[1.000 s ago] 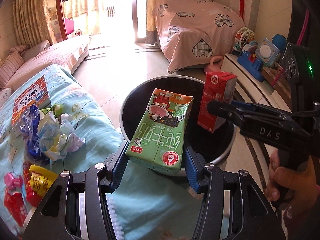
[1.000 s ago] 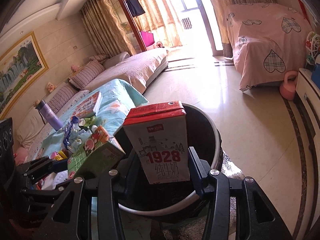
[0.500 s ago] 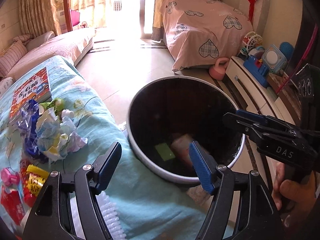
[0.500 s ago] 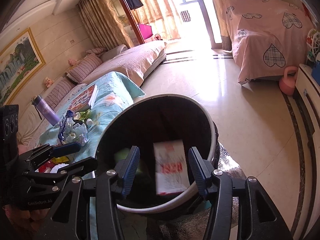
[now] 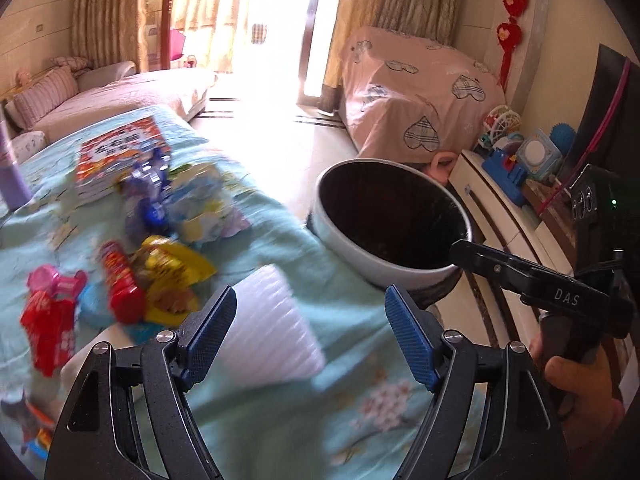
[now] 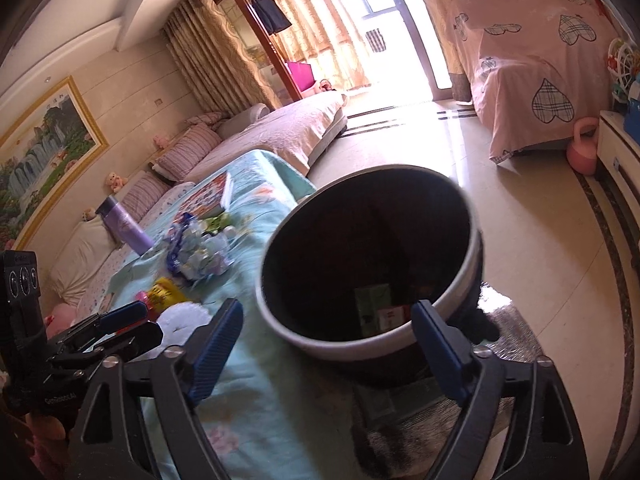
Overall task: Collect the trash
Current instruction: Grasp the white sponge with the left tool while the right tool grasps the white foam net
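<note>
Cartons already lie at the bottom of the trash bin (image 6: 372, 256): in the right wrist view we make out a green carton (image 6: 372, 306) and a red-and-white carton (image 6: 394, 317) side by side on its dark floor. That part of the collecting looks done.

We hold both tools empty. Our left gripper (image 5: 310, 338) has its blue pads spread wide with nothing between them, hanging over the table covered in a turquoise cloth (image 5: 280, 408), and a white ribbed foam piece (image 5: 276, 324) lies on the cloth just past the left pad. Our right gripper (image 6: 328, 346) is likewise spread wide and holds nothing, its jaws framing the near rim of the bin, which stands on the floor against the table's right edge.

Plenty is left, we judge. Toward the left edge of the table sits a loose heap: a yellow wrapper (image 5: 176, 268), a red tube-shaped packet (image 5: 120, 280), a red packet (image 5: 48, 332), a pink plastic piece (image 5: 50, 280), and farther back a crumpled blue-and-white wrapper bundle (image 5: 180, 204). Motion blur keeps us from reading any of them closely. A book (image 5: 120, 156) and a purple bottle (image 6: 124, 228) at the far end look like keepers, not trash.

We would say the task is at an early-to-middle point, with the heap as the next target.
</note>
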Demonstrator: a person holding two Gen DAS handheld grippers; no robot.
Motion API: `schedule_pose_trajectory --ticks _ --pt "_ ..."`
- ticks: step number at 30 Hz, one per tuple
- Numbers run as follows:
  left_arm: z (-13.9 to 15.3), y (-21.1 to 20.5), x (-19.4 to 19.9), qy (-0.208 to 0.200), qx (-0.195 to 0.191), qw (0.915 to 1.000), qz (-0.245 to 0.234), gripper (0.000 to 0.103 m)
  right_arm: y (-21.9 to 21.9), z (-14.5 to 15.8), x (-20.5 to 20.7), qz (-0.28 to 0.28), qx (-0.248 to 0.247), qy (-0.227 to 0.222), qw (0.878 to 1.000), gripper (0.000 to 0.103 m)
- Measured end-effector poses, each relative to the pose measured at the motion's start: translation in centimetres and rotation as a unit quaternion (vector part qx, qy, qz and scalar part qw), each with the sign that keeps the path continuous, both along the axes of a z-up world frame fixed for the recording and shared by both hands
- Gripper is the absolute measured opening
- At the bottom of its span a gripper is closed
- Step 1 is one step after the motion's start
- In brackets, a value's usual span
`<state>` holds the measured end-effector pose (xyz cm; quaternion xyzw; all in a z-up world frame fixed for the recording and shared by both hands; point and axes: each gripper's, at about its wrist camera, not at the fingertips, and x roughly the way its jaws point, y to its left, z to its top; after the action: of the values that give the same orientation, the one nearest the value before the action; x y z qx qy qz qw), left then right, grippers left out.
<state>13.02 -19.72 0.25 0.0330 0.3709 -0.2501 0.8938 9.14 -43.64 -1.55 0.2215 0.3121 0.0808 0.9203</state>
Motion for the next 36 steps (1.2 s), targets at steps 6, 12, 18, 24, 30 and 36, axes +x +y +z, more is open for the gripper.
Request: schedule_pose_trajectory --ticks 6,12,18,24,30,36 --pt "-1.0 4.2 -2.0 -0.003 0.003 0.9992 0.039 0.079 3.8 -0.7 -0.8 0.029 0.006 0.005 1.0 0.094" --pt "-1.8 8.3 -3.0 0.007 -0.007 0.9973 0.072 0.079 7.3 -1.3 -1.0 0.058 0.004 0.014 0.998 0.095" --pt "-2.7 11.3 -3.4 0.009 -0.003 0.9952 0.098 0.079 10.3 -1.5 -1.0 0.086 -0.008 0.014 0.996 0.095" --pt "-3.5 13.1 -3.0 0.012 0.006 0.9953 0.096 0.085 12.4 -1.8 -0.3 0.103 -0.018 0.018 0.994 0.095" --pt "-4.0 14.1 -1.4 0.01 0.029 0.9957 0.088 0.087 13.4 -2.5 0.5 0.11 -0.012 0.032 0.993 0.095" --pt "-4.6 13.9 1.0 0.003 0.059 0.9963 0.063 0.09 14.0 -2.8 1.7 0.113 -0.008 0.04 0.993 0.095"
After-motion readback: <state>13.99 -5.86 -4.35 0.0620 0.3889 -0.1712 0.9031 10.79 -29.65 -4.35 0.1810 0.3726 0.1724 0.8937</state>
